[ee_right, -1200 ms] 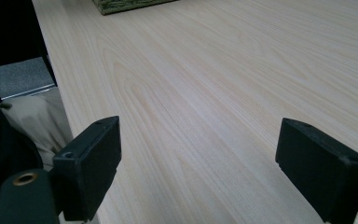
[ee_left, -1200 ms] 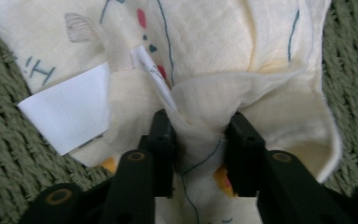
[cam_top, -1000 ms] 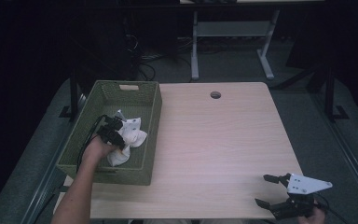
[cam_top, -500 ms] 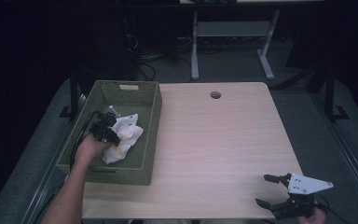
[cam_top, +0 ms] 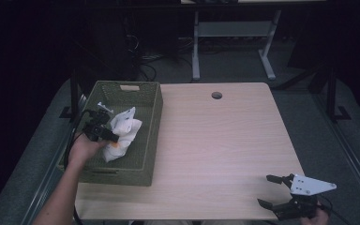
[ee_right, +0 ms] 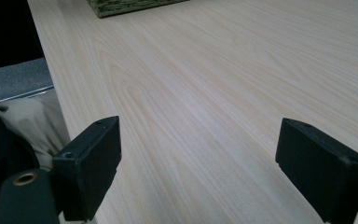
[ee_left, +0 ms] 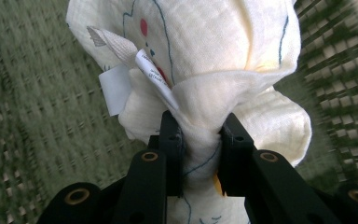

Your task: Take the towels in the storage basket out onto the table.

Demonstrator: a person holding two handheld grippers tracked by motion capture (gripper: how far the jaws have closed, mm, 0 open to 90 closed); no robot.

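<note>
Left tongs point(cam_top: 104, 133) clenched on a bunched fold of cream cloth point(cam_top: 122, 133), pads pinching it from both sides, seen close in the left gripper view as printed muslin point(ee_left: 205, 60) with a white label point(ee_left: 114, 88) beside the grip. Cloth inside the green basket point(cam_top: 147, 101), at the worktop's left edge, held over the woven bottom. Right tongs point(cam_top: 281, 193) released, jaws wide apart with nothing between, low over the bare wooden worktop point(cam_top: 225, 140) at its near right corner, well apart from basket and cloth.
</note>
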